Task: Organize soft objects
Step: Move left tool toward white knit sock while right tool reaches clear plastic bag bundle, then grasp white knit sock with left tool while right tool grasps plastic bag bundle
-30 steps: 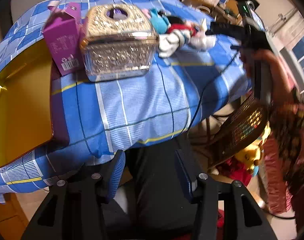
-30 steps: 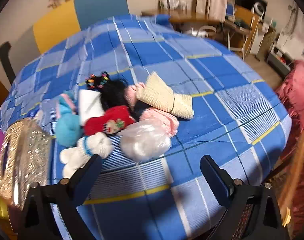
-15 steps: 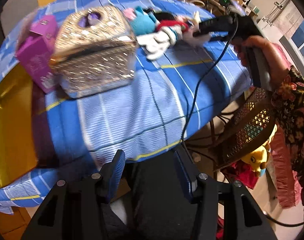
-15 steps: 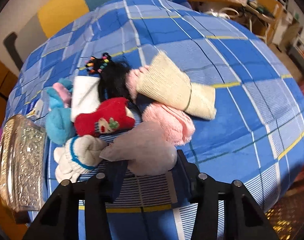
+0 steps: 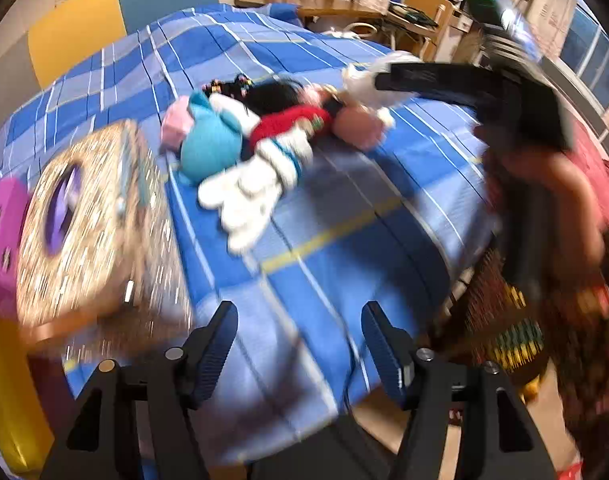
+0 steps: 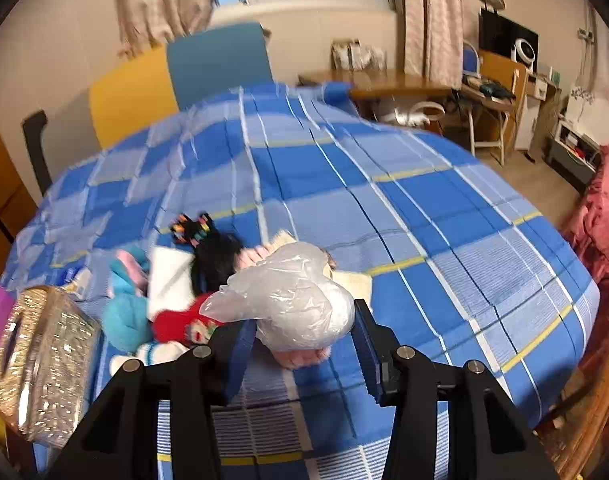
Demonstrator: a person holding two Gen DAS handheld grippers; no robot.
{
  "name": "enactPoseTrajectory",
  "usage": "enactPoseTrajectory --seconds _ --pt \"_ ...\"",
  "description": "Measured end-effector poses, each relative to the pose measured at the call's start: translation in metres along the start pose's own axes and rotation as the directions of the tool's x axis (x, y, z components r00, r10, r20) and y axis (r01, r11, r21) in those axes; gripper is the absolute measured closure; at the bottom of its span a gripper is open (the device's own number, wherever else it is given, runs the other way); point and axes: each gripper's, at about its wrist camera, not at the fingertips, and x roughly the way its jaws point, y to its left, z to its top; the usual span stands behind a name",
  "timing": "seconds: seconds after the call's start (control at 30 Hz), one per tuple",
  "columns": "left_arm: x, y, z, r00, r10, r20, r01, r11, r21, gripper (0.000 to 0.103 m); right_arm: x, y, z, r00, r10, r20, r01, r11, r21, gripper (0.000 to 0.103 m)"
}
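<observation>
Right gripper is clamped on a clear plastic bag of soft white stuff, lifted just clear of the checked bedcover, directly above the pile of soft toys & socks. Its jaws closed hard a moment ago; a sec back they stood wide with the bag still lying on the cover, now both pads press the bag's sides.

Left gripper hangs open w/ nothing between the jaws, only blue cloth beneath. The jaws have just been widening, and its view has swung from the bed's edge and the floor up onto the cover, nearer the pile; heavy blur, so the exact spot is uncertain.

Progress, as a judgement: early. One item picked, none visibly stowed. Left of the pile sits the glittery gold box w/ its oval top hole, a purple carton just beyond its far side. The rest of the pile lies untouched: white glove, blue plush, red sock, pink sock, black hairy item behind. Beyond the pile, bare cover runs to the yellow-and-blue headboard.
</observation>
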Motion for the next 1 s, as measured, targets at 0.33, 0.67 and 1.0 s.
enactPoseTrajectory --seconds 0.33,0.67,1.0 --pt "0.056 -0.031 0.054 0.973 0.160 0.168 -0.168 0.985 0.035 0.032 -0.008 -0.016 0.001 0.997 -0.050 0.052 0.046 0.996 0.075 0.053" --pt "0.092 -0.029 0.069 0.935 0.270 0.229 -0.299 0.949 0.101 0.032 -0.013 -0.027 0.003 0.996 -0.051 0.073 0.042 0.991 0.128 0.052" --pt "0.118 -0.006 0.069 0.938 0.274 0.213 -0.293 0.954 0.061 0.032 -0.012 -0.026 0.004 0.997 -0.044 0.071 0.035 0.991 0.128 0.052"
